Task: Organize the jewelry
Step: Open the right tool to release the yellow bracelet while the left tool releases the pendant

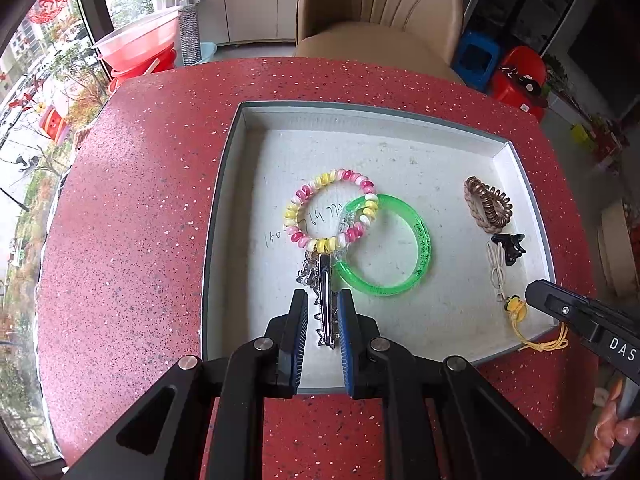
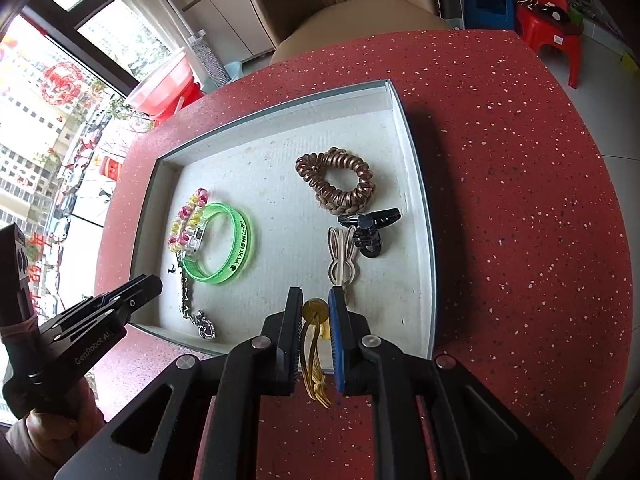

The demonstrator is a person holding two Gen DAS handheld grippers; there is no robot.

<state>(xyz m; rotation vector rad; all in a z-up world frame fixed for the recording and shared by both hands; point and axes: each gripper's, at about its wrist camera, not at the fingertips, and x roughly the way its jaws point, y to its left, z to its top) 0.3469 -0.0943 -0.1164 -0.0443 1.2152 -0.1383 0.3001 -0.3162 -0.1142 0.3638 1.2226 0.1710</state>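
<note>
A shallow white tray [image 1: 400, 120] [image 2: 280, 108] on the red table holds the jewelry. My left gripper [image 1: 323, 300] straddles a silver chain with a heart pendant [image 1: 326, 312] [image 2: 200, 320]; the jaws stand slightly apart around it. A pink-yellow coil bracelet [image 1: 332, 210] [image 2: 188, 220] overlaps a green bangle [image 1: 404, 276] [image 2: 236, 256]. A brown coil tie [image 1: 486, 204] [image 2: 340, 176], a black claw clip [image 1: 510, 246] [image 2: 370, 228] and a beige rabbit clip [image 1: 496, 268] [image 2: 342, 258] lie at right. My right gripper [image 2: 315, 300] straddles a yellow elastic tie [image 2: 314, 340] [image 1: 520, 316], not clamped.
A beige chair [image 1: 380, 12] [image 2: 320, 0] stands behind the table. Red basins [image 1: 140, 44] [image 2: 164, 84] sit at the back left by the window. Blue [image 1: 476, 56] and red [image 1: 520, 76] stools stand at the back right.
</note>
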